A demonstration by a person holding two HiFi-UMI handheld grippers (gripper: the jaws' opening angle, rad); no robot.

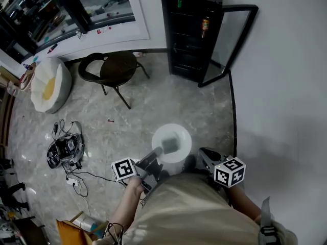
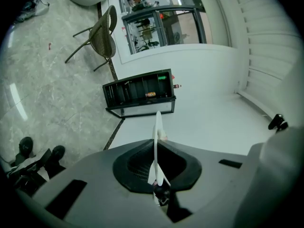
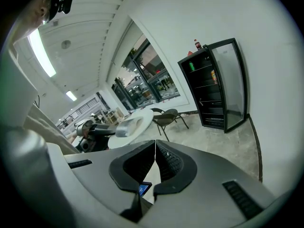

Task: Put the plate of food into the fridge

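The plate (image 1: 176,131) is round, plain white and shallow. It is carried level in the air above the grey marbled floor (image 1: 138,116), in front of the person's body and well short of the fridge (image 1: 190,34). On the middle of the plate lies the food (image 1: 170,145), a single grey, boxy lump that is too blurred to identify. The left gripper (image 1: 156,156) holds the plate by the edge nearest the person. In the left gripper view the rim shows edge-on as a thin white blade (image 2: 158,122) rising between the dark ribbed pads, with the jaws of the left gripper (image 2: 156,144) pinched tight on it. The right gripper (image 1: 204,154) is just beside the plate's right edge in the head view. The right gripper view shows its jaws (image 3: 155,144) pressed together with nothing between them. That view also takes in the plate (image 3: 137,122) from the side, with the grey food (image 3: 118,128) on top and the left gripper (image 3: 95,129) at its far edge. The fridge is tall and black and stands against the white wall. Its glass door (image 1: 232,40) is swung wide open, and a can (image 1: 205,24) sits on an upper shelf. A dark chair (image 1: 115,68) stands on the floor to the left of the fridge.
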